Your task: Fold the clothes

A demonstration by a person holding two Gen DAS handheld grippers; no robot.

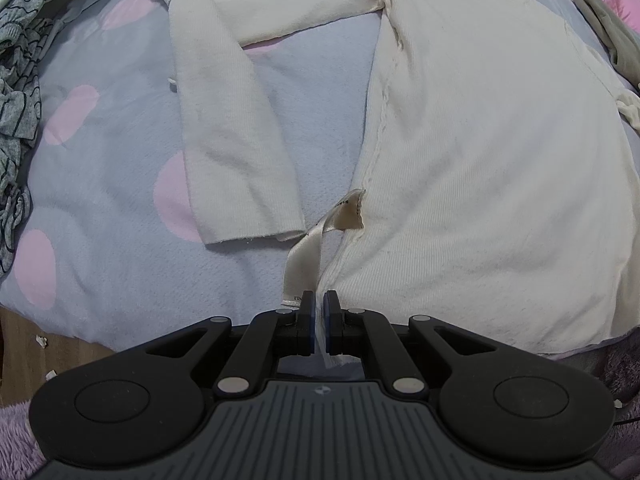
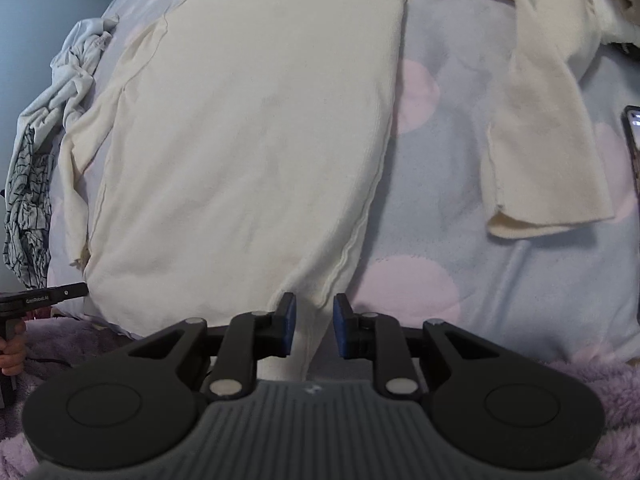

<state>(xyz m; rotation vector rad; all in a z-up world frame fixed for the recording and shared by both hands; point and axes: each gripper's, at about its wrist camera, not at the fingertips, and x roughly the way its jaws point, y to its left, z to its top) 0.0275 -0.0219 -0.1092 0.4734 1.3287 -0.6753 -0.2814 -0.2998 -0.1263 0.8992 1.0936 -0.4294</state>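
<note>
A cream long-sleeved top lies flat, inside out, on the bedsheet. Its left sleeve lies beside the body, and a care label hangs from the side seam. My left gripper is shut on the top's lower left hem corner. In the right wrist view the top fills the middle, with its right sleeve lying apart. My right gripper is partly open, its jaws either side of the lower right hem corner, not clamped. The left gripper's body shows at the left edge.
A grey patterned garment is piled at the bed's left side. A white garment lies crumpled beyond it. A grey-green cloth lies at the far right. A phone lies on the bed's right edge. A purple fluffy blanket lies below.
</note>
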